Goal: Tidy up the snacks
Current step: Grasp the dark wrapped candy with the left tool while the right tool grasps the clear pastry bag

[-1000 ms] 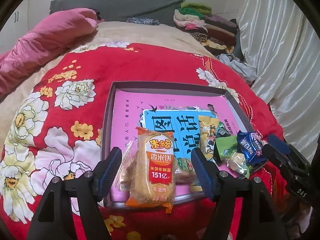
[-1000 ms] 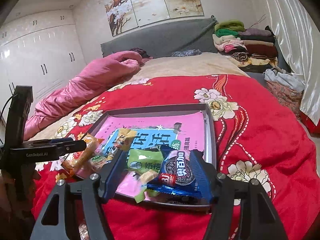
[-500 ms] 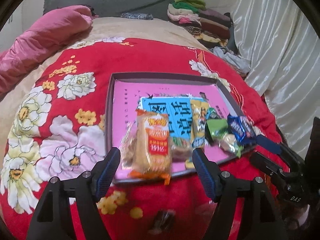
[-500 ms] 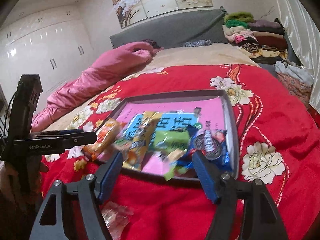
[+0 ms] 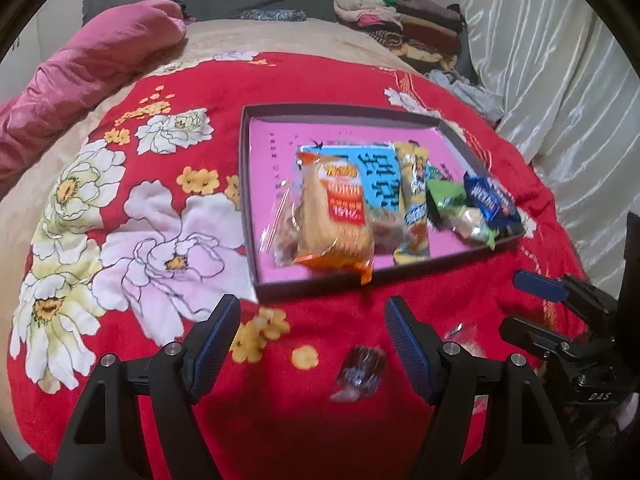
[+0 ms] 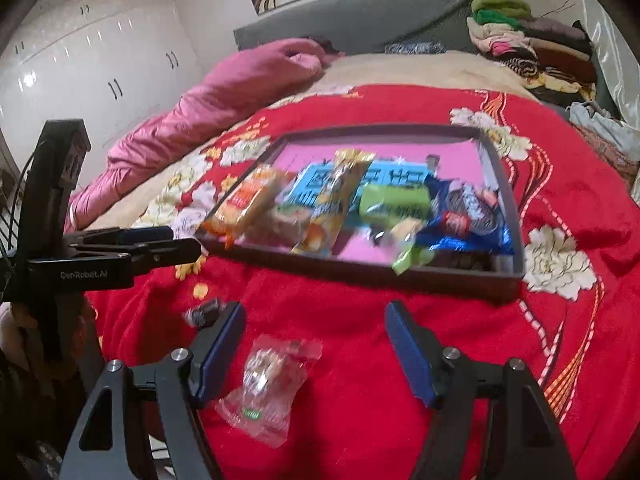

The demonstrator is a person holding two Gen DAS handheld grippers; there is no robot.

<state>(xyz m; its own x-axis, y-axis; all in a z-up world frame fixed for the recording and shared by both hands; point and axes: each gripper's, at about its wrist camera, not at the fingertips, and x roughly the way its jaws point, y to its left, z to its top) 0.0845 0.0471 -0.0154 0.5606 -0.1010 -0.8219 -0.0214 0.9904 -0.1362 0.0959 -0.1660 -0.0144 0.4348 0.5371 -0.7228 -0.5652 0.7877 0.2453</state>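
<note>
Hovering over the red floral blanket (image 5: 168,240), the left gripper (image 5: 312,344) has its jaws spread wide and holds nothing; a small dark-wrapped candy (image 5: 358,368) lies on the blanket just ahead, between its fingertips and nearer the right one. The right gripper (image 6: 314,340) is likewise wide apart and empty, with a clear-wrapped snack (image 6: 270,380) lying between its fingers, close to the left one, and the dark candy (image 6: 204,312) just outside its left fingertip. Beyond both claws sits the shallow tray (image 5: 248,200), with the orange rice cracker pack (image 5: 334,216), yellow bar (image 5: 414,196), green packet (image 5: 446,196) and blue cookie pack (image 5: 490,200) piled inside along its near edge.
</note>
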